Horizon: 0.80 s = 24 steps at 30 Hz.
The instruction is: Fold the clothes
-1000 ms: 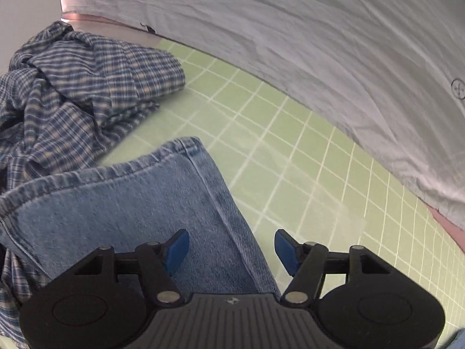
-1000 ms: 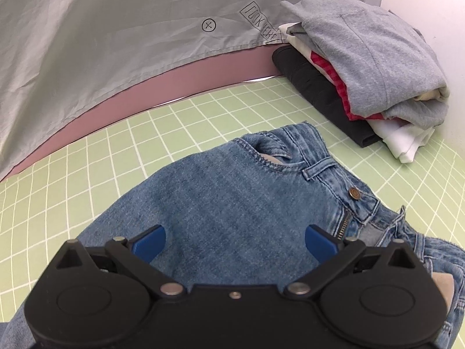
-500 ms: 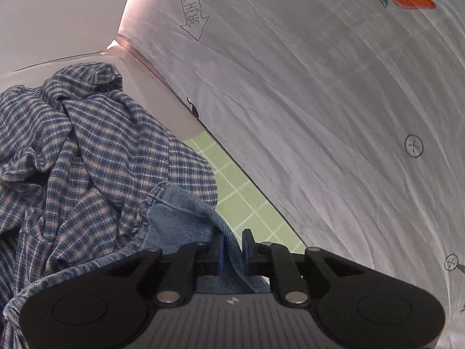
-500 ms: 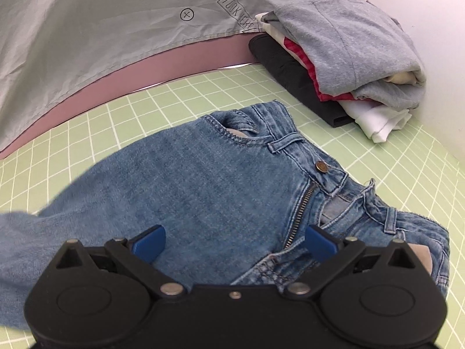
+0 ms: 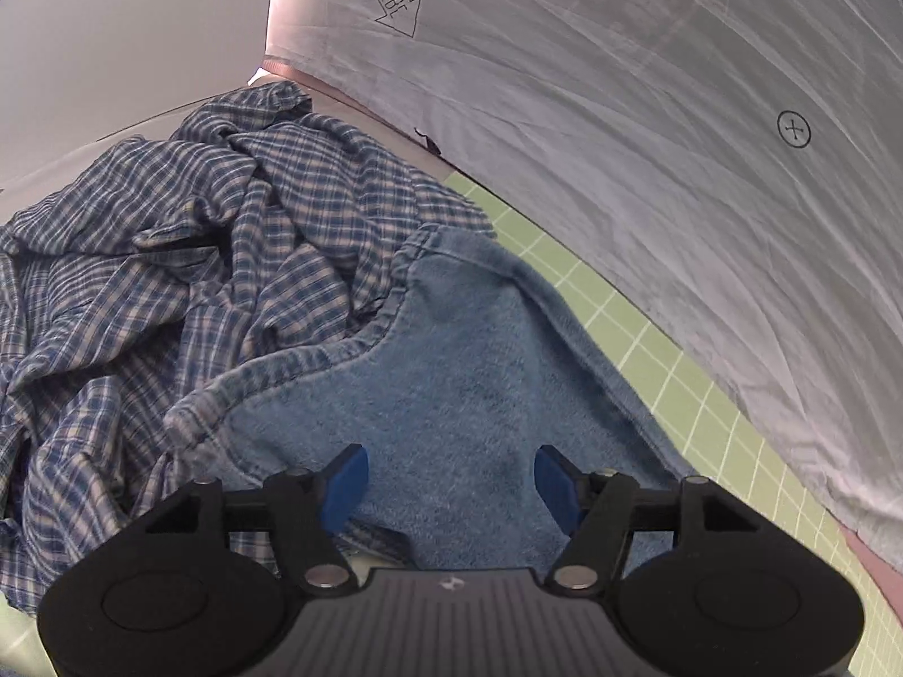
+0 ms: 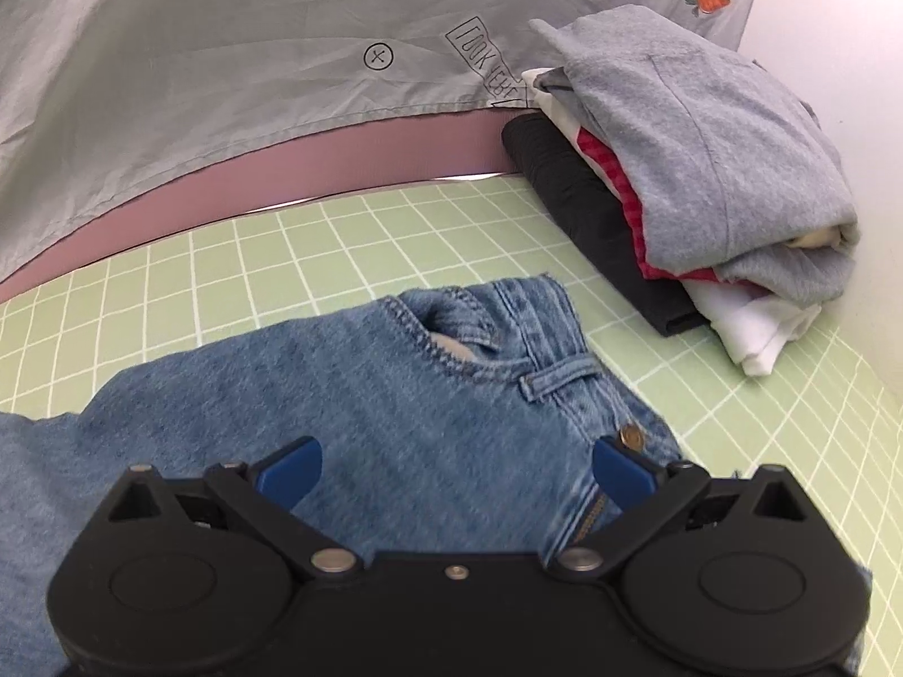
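Blue jeans lie on the green gridded mat. In the left wrist view a jeans leg (image 5: 451, 372) with its hem rests partly on a crumpled blue plaid shirt (image 5: 169, 259). My left gripper (image 5: 451, 479) is open just above the leg, holding nothing. In the right wrist view the jeans waist (image 6: 429, 395) with pocket, belt loop and button lies flat. My right gripper (image 6: 451, 468) is open above the waist, empty.
A stack of folded clothes (image 6: 694, 180), grey on top, stands at the mat's far right. A grey sheet (image 5: 649, 113) with printed marks hangs along the back, also in the right wrist view (image 6: 226, 56). Green mat (image 6: 338, 242) shows beyond the jeans.
My left gripper was shut on the jeans leg half a second ago and has now opened, leaving the leg against the plaid shirt. The right gripper has moved closer to the waist, still open.
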{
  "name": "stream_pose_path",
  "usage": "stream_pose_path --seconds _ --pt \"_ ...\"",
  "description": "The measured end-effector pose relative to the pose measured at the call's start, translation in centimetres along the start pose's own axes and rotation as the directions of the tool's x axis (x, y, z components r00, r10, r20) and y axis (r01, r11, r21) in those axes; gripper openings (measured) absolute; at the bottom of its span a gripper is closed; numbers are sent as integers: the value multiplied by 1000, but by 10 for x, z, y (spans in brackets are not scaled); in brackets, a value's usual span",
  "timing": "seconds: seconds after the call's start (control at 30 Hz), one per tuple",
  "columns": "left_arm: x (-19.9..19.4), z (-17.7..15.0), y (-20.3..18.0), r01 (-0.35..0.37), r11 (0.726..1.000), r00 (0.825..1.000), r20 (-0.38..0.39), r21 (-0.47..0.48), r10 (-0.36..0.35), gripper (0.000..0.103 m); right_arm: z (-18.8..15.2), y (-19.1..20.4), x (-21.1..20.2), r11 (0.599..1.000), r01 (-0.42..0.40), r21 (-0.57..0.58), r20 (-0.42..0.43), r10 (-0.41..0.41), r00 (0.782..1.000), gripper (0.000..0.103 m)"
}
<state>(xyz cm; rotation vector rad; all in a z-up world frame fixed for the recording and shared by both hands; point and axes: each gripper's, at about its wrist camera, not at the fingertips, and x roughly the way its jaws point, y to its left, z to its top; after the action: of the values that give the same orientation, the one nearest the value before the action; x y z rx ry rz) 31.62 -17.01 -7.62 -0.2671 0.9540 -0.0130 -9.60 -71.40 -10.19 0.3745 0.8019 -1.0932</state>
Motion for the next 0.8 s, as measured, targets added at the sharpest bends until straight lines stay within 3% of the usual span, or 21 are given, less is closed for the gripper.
stream_pose_path --seconds 0.33,0.47,0.6,0.8 --pt "5 -7 -5 -51 996 998 -24 67 52 69 34 -4 52 993 -62 -99 15 64 998 87" --pt "6 -5 -9 -61 994 998 -20 93 63 69 34 -3 60 986 -73 -151 39 80 996 86" --pt "2 -3 -14 -37 994 999 -20 103 39 69 46 -14 77 988 1 -153 80 11 997 83" --pt "-10 -1 -17 -14 992 1000 1 124 14 73 82 -31 116 973 141 -182 103 -124 987 88"
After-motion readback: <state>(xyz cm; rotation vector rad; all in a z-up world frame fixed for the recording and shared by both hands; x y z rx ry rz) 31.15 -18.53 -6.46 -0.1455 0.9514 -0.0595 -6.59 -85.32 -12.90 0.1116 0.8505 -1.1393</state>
